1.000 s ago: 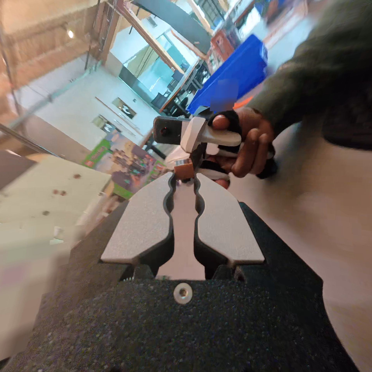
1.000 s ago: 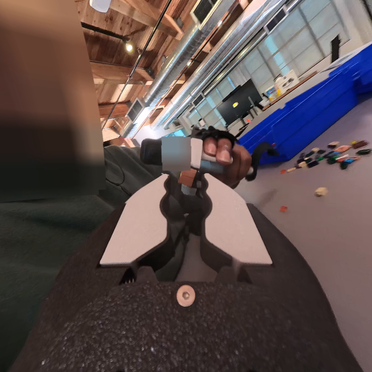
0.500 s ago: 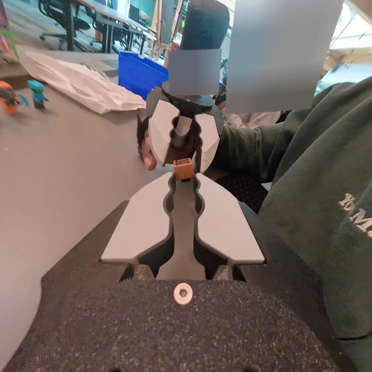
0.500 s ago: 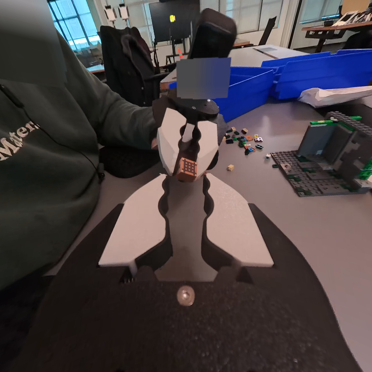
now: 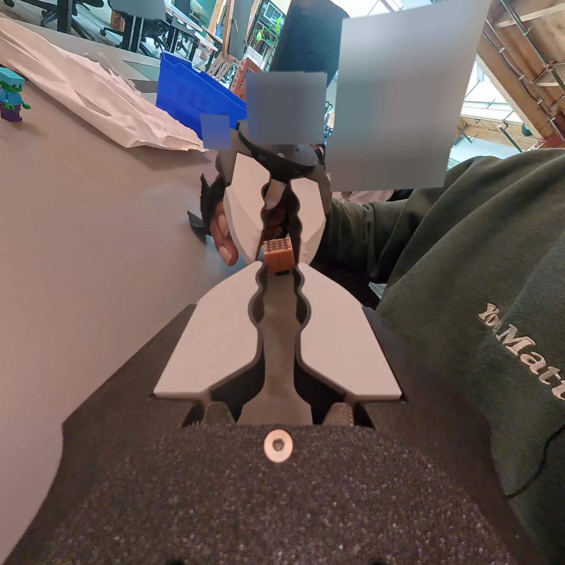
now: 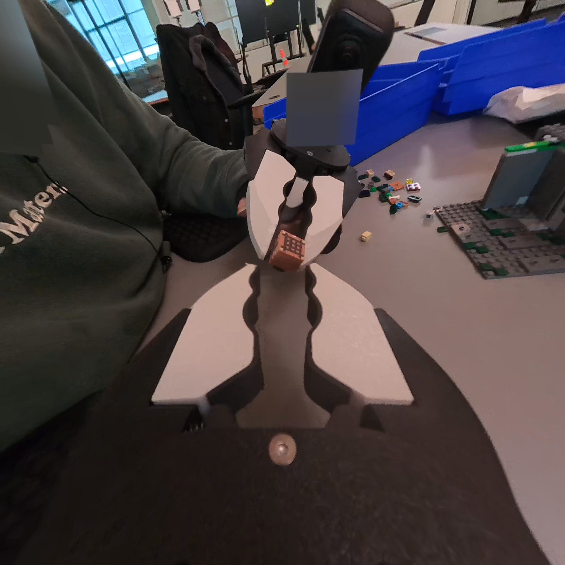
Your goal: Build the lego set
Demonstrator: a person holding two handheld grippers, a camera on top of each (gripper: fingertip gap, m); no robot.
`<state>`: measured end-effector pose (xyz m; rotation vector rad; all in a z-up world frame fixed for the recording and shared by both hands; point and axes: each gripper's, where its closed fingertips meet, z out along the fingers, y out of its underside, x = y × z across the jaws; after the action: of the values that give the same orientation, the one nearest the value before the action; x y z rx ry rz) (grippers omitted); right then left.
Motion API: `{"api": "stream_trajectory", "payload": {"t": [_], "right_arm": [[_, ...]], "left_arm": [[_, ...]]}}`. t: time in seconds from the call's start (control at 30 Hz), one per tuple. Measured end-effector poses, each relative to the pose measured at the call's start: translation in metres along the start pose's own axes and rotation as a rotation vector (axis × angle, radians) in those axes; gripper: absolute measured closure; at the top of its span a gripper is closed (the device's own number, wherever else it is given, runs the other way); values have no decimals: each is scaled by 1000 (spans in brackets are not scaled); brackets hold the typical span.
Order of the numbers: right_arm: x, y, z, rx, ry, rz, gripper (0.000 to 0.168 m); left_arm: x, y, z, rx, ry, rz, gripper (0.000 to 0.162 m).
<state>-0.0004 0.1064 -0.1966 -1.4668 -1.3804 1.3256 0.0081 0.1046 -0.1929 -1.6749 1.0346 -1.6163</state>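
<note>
A small brown Lego cube (image 5: 277,255) with a dark grid pattern on one face is held in the air above the grey table. My left gripper (image 5: 278,267) is shut on it at the fingertips. The cube also shows in the right wrist view (image 6: 289,252), pinched between the left gripper's white fingers (image 6: 263,208). My right gripper (image 6: 282,268) faces the left one tip to tip. Its jaws stand wider than the cube, with the tips just short of it. The right gripper's fingers (image 5: 244,214) show behind the cube in the left wrist view.
A partly built Lego model on a dark grey baseplate (image 6: 504,244) stands to the right. Loose small pieces (image 6: 391,189) and one tan piece (image 6: 366,236) lie near it. Blue bins (image 6: 397,107) line the back. White paper (image 5: 91,91) and a minifigure (image 5: 12,94) lie far left. The person's green sleeve (image 6: 195,171) is close. Less than 4 cm separates the two grippers' tips. Both grippers' tips are roughly 20 cm from the tan piece (image 6: 366,236).
Both views swung down from the ceiling to table level, and the grippers turned to face each other. The left gripper kept the brown cube. In the last half second the grippers drew slightly closer.
</note>
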Motion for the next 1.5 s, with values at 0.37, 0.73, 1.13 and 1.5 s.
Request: {"api": "stream_trajectory", "payload": {"t": [0.37, 0.73, 1.13, 1.5], "right_arm": [[4, -4, 2, 54, -29, 158, 151], [80, 32, -14, -137, 269, -104, 151], [143, 42, 0, -267, 303, -186, 151], [140, 66, -1, -430, 223, -288, 151]], "left_arm": [[-5, 7, -1, -47, -25, 47, 146], [-49, -8, -27, -23, -356, 209, 143], [-80, -12, -59, -87, -659, 309, 153], [-87, 5, -54, -176, -658, 344, 155]]}}
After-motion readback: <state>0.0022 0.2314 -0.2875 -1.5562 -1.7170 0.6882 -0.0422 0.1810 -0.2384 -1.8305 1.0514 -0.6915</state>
